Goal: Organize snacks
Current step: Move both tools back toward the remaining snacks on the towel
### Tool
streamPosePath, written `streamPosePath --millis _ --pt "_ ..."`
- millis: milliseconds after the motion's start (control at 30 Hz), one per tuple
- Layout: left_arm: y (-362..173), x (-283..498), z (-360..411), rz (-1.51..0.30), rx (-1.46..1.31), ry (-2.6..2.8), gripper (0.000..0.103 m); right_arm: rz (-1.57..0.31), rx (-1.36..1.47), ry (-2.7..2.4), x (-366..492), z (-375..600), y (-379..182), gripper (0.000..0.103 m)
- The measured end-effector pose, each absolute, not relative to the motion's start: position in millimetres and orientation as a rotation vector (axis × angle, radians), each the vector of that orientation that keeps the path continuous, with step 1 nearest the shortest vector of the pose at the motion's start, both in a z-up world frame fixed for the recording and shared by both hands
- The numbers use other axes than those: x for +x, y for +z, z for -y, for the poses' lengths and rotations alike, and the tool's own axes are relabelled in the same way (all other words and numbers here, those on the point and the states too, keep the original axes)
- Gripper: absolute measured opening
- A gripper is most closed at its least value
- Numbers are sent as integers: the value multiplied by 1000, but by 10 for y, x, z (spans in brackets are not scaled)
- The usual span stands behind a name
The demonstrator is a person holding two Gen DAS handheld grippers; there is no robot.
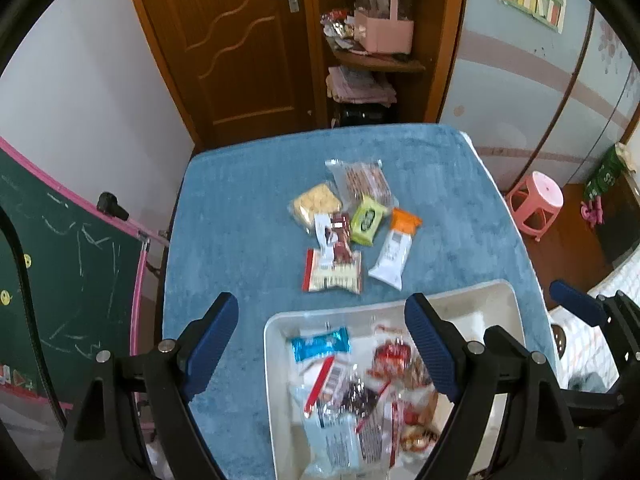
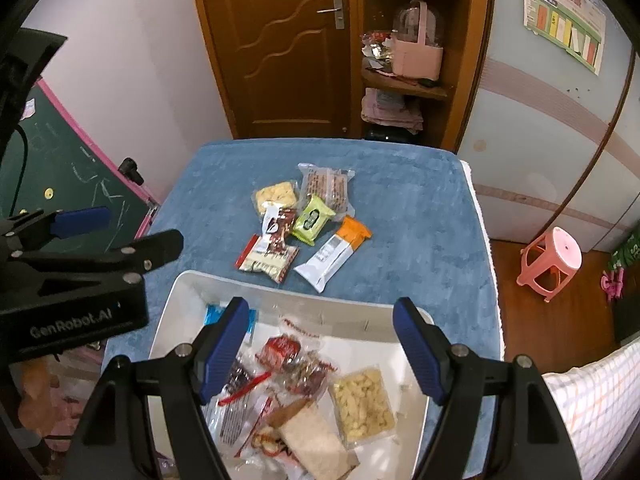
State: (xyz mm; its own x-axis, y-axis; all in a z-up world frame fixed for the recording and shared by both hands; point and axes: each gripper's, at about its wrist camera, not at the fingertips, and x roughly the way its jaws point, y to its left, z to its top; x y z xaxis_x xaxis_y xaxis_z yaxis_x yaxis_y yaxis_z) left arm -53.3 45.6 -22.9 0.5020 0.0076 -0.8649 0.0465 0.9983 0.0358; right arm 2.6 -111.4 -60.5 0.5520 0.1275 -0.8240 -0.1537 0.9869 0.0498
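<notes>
A white tray at the near edge of the blue table holds several snack packets. Several more packets lie in a cluster mid-table: a green packet, an orange-and-white bar, a red-edged cracker pack, a yellow biscuit pack and a clear sausage pack. My left gripper is open and empty above the tray's left part. My right gripper is open and empty above the tray.
The table has a blue cloth. A green chalkboard stands at the left. A wooden door and shelf are behind the table. A pink stool stands on the floor at the right.
</notes>
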Motion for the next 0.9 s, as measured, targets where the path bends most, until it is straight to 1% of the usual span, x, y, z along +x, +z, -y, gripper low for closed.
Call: streamPosePath --millis 700,800,900 --pt "247 564 -694 -882 25 18 85 -886 -27 38 1044 1540 -253 75" --pt "214 746 -758 -888 11 12 85 -895 -8 34 1205 1609 -251 75" --pt "24 984 -829 -946 -25 -9 85 -921 9 39 1379 1630 -319 75"
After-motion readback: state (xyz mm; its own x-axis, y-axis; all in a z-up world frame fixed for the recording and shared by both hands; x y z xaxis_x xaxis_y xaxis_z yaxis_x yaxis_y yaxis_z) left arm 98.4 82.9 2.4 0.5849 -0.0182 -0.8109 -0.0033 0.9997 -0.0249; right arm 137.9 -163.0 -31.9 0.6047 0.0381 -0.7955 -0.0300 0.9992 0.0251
